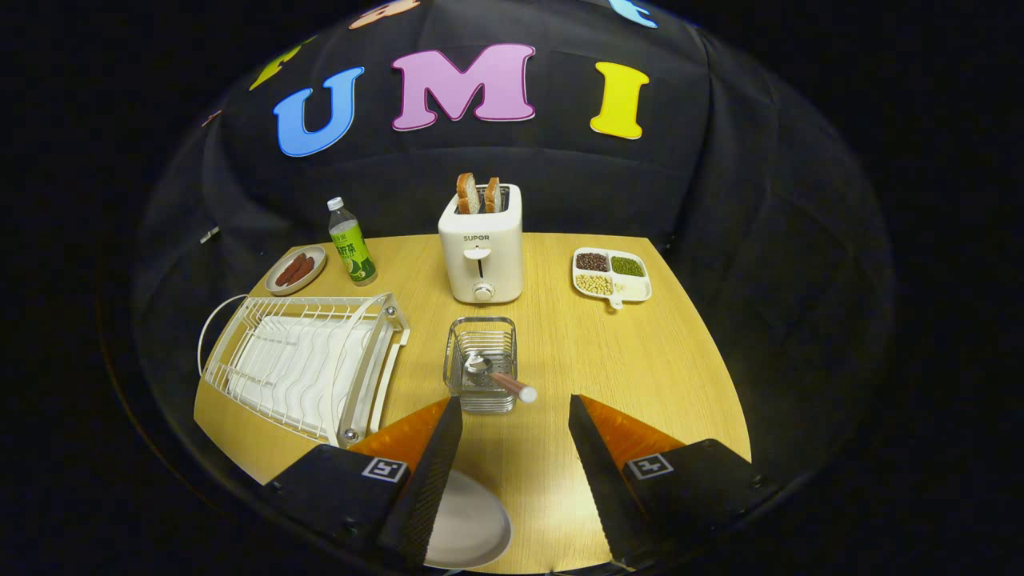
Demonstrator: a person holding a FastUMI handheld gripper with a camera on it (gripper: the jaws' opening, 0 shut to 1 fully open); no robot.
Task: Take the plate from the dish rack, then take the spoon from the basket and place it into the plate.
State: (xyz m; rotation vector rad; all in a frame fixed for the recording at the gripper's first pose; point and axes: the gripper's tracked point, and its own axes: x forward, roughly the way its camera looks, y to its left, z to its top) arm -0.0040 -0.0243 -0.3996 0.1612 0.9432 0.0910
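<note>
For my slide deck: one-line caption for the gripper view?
Open gripper hovers before the basket holding the spoon; plate already on the table, below the fingers.

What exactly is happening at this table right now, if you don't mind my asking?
A person is working a handheld gripper over a wooden table. Its fingers are open and hold nothing. The plate already lies on the table below the fingers, out of the dish rack. The spoon sits in the wire basket just ahead of the fingers, so it is probably next.

wire basket (481,364), wood-grain table (640,368), glossy toaster (481,244)
</note>
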